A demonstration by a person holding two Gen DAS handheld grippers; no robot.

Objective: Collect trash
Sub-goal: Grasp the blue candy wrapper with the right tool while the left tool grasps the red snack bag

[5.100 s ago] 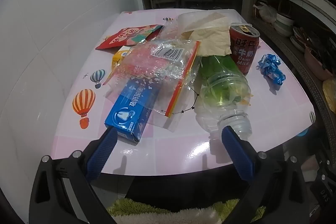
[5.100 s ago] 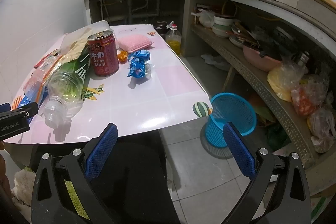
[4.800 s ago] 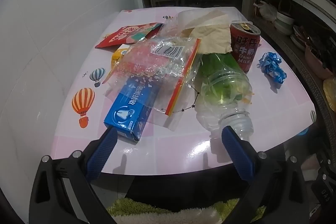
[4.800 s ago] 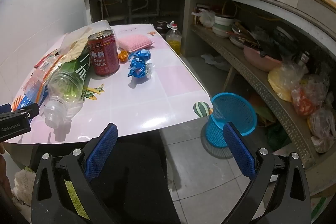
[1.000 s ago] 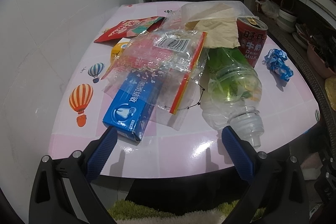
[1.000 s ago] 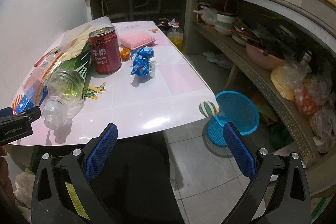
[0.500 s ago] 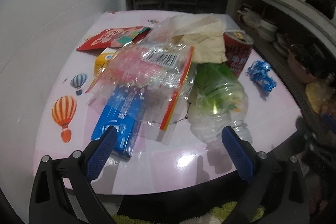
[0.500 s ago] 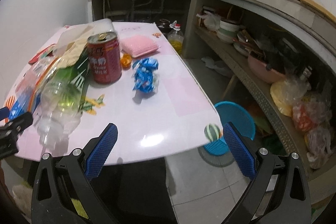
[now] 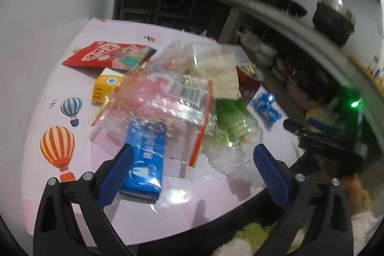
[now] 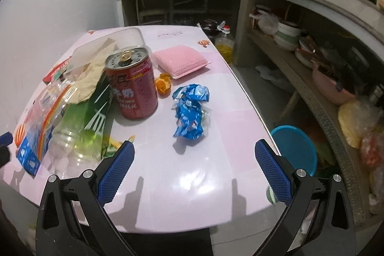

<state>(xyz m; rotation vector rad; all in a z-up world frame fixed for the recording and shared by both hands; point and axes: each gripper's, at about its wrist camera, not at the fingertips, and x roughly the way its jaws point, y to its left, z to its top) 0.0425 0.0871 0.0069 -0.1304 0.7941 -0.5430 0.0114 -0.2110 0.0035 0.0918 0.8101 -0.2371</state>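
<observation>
Trash lies on a pink table (image 10: 216, 92). A crumpled blue wrapper (image 10: 190, 112) lies just ahead of my open, empty right gripper (image 10: 194, 166). A red drink can (image 10: 133, 85) stands left of it, by an orange peel (image 10: 163, 85). A clear plastic bottle with a green label (image 9: 231, 131) (image 10: 79, 128) lies on its side. A blue box (image 9: 146, 157) sits under a clear plastic bag (image 9: 163, 102), right at my open, empty left gripper (image 9: 192, 169). A blue basket (image 10: 296, 148) stands on the floor at the right.
A red snack bag (image 9: 108, 55), a yellow carton (image 9: 106, 85) and crumpled beige paper (image 9: 224, 78) lie further back. A pink sponge (image 10: 180, 60) sits at the far side. Shelves with bowls and bags (image 10: 336, 78) run along the right. A white wall is at the left.
Both grippers have moved forward over the table's front edge, closer to the trash. The right one now looks down on the blue wrapper. Both stay open.
</observation>
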